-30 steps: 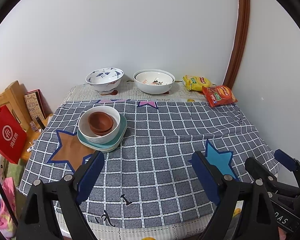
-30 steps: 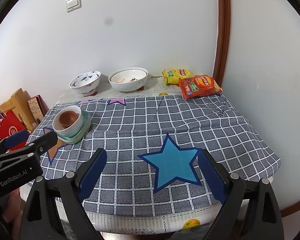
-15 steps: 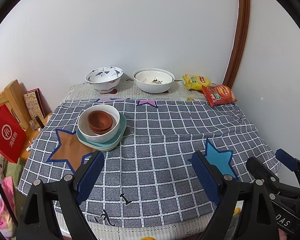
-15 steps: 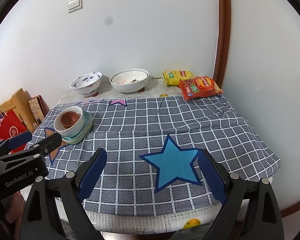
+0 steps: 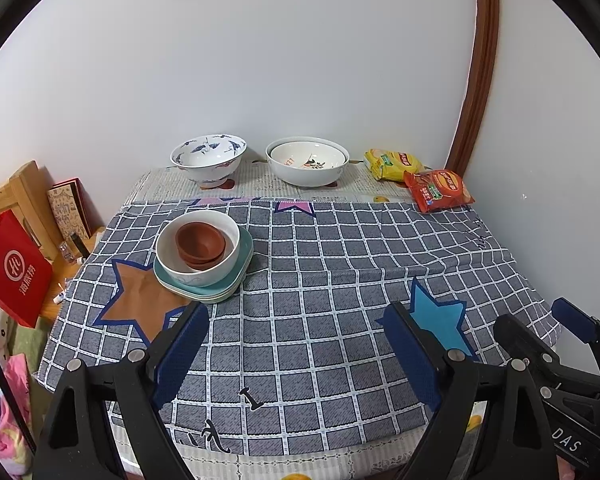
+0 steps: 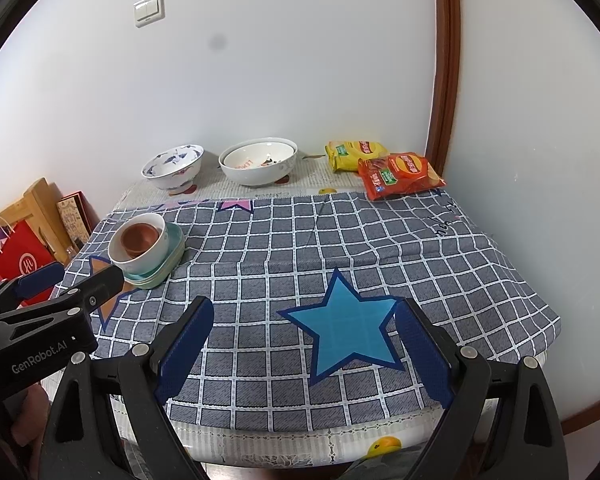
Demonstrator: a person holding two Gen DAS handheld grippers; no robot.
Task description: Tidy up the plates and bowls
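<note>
A stack stands at the table's left: teal plates [image 5: 236,276] [image 6: 172,254], a white bowl [image 5: 216,270] [image 6: 154,258] on them, and small brown bowls [image 5: 200,242] [image 6: 138,238] inside it. A blue-patterned bowl [image 5: 208,158] [image 6: 172,166] and a large white bowl [image 5: 306,162] [image 6: 258,162] with a smaller one nested in it stand at the back by the wall. My left gripper [image 5: 296,344] is open and empty over the near table edge. My right gripper [image 6: 304,342] is open and empty, to the right of the left one, above the blue star.
Yellow [image 5: 394,164] and red [image 5: 438,190] snack bags lie at the back right corner. A checked cloth [image 5: 320,280] covers the table. A red paper bag [image 5: 14,268] and wooden items stand off the table's left side. Walls close the back and right.
Both grippers have drawn back slightly from the table, so the dishes look a little farther off. Nothing on the table has moved.
</note>
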